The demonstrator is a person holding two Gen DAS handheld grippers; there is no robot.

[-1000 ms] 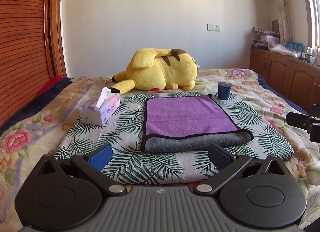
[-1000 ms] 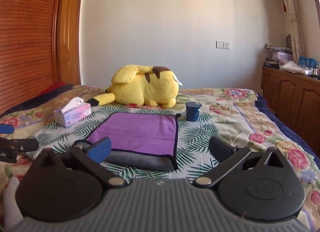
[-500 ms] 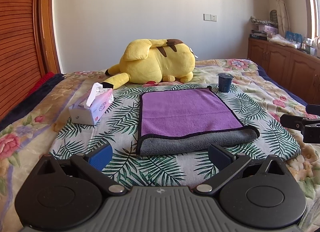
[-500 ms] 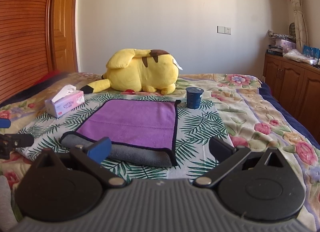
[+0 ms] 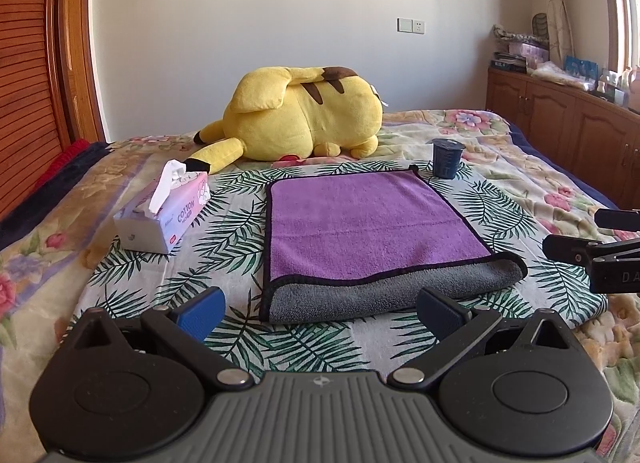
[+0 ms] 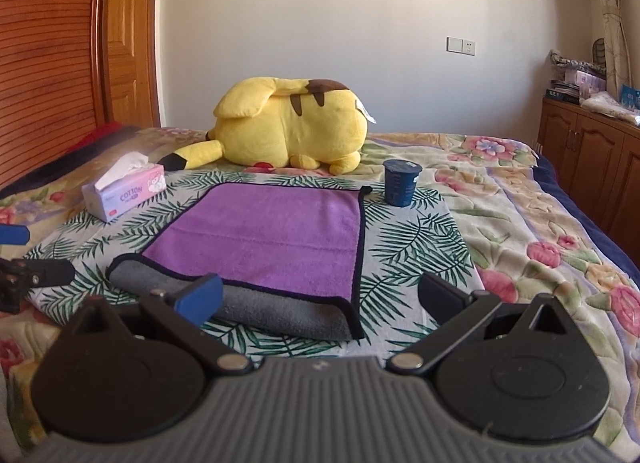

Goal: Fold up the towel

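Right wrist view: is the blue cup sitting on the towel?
No, the cup stands on the leaf-print sheet, clear of the towel and just past its far right corner.

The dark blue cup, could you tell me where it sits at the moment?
In both wrist views the dark blue cup stands upright on the bedspread, just off the far right corner of the purple towel and right of the yellow plush toy.
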